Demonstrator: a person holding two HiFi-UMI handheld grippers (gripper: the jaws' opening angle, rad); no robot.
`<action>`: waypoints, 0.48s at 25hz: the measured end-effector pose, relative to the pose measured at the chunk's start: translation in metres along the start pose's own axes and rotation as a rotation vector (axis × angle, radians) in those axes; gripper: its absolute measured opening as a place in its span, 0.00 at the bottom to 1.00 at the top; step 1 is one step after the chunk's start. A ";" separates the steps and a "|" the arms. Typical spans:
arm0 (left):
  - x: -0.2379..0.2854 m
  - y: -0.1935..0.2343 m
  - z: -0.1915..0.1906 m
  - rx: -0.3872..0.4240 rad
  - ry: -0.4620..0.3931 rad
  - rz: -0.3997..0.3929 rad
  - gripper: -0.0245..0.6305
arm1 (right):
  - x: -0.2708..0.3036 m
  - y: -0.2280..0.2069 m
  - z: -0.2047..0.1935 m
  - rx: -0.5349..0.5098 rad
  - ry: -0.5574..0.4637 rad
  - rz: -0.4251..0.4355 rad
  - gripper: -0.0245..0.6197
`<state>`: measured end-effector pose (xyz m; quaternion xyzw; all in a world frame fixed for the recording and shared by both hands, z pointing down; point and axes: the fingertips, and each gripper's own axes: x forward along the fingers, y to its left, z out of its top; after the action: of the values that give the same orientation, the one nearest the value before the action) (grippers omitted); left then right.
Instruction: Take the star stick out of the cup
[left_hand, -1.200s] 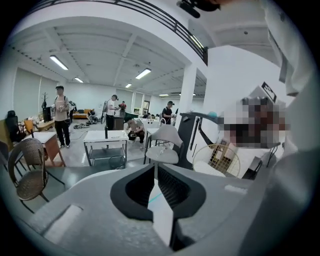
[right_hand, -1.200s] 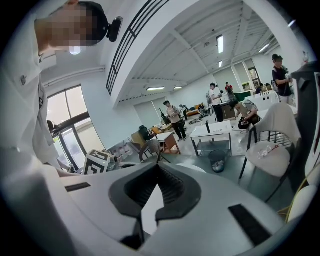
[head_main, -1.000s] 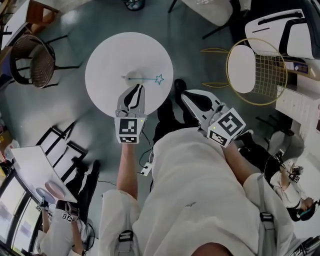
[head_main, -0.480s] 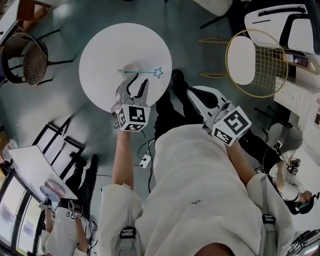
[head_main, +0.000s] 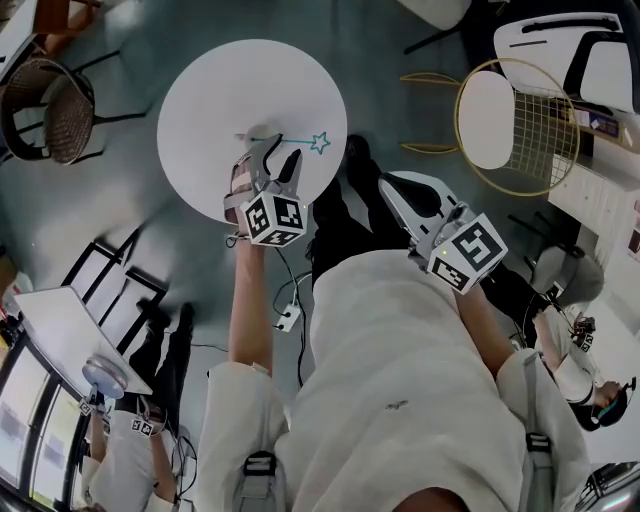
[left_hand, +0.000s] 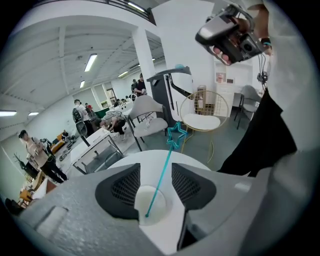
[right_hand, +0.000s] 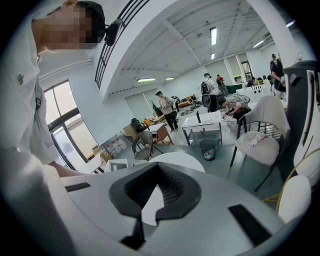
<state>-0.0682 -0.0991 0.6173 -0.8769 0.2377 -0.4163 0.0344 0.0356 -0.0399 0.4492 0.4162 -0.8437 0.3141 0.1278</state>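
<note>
A small white cup (left_hand: 141, 200) stands on the round white table (head_main: 215, 90), near its front edge. The teal star stick (left_hand: 165, 167) stands in it and leans away, star at the top. In the head view the star stick (head_main: 290, 140) points right, its star near the table's rim. My left gripper (head_main: 275, 158) reaches over the table edge. In its own view the left gripper (left_hand: 154, 172) has the cup between its jaws, which are opening and do not press on it. My right gripper (head_main: 388, 187) hangs off the table to the right, shut and empty; the right gripper (right_hand: 157, 172) looks across the room.
A gold wire chair (head_main: 515, 125) stands right of the table and a wicker chair (head_main: 55, 100) left of it. A white and black seat (head_main: 570, 45) is at the top right. A power strip (head_main: 289, 318) lies on the floor. Other people are at the lower left.
My left gripper has moved forward over the table edge to the cup and its jaws have opened round it. The right gripper has hardly moved.
</note>
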 end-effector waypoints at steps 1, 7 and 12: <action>0.002 -0.003 -0.002 0.015 0.009 -0.005 0.32 | 0.000 0.000 0.000 0.000 0.001 0.001 0.05; 0.017 -0.013 -0.015 0.035 0.043 -0.019 0.32 | 0.004 -0.002 -0.005 0.003 0.007 0.004 0.05; 0.026 -0.016 -0.021 0.043 0.059 -0.015 0.32 | 0.004 -0.002 -0.008 0.003 0.019 0.002 0.05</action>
<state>-0.0635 -0.0931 0.6532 -0.8652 0.2231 -0.4470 0.0433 0.0346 -0.0381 0.4586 0.4125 -0.8425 0.3192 0.1349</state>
